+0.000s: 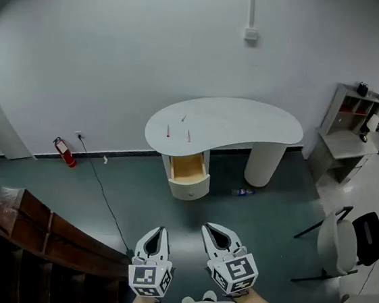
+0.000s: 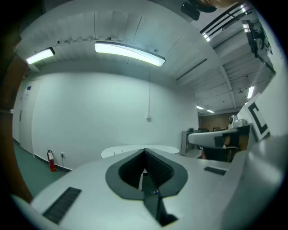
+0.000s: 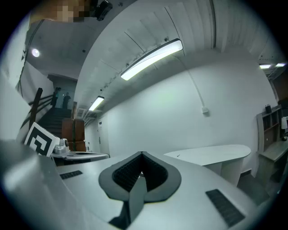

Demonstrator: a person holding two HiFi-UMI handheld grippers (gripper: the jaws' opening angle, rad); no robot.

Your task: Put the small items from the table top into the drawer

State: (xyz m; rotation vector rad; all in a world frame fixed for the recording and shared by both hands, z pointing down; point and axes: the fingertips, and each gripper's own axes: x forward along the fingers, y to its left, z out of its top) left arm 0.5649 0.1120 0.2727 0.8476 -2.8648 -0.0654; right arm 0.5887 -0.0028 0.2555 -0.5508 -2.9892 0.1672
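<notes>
The left claw (image 1: 160, 231) and right claw (image 1: 210, 230) are both closed and empty, side by side and well apart from the worktop (image 1: 247, 123). Three small items (image 1: 167, 131) lie on its left end, above the open drawer (image 1: 189, 169).

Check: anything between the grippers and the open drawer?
Head view: just bare floor between left gripper, right gripper and drawer; a black cable lies off left.

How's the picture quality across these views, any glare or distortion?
Head view: evenly lit, sharp, the white kidney-shaped table small, the pale wall bowed. Left gripper view: heavy fisheye, the long ceiling tube light glares, corners black. Right gripper view: same curvature and black corners.
</notes>
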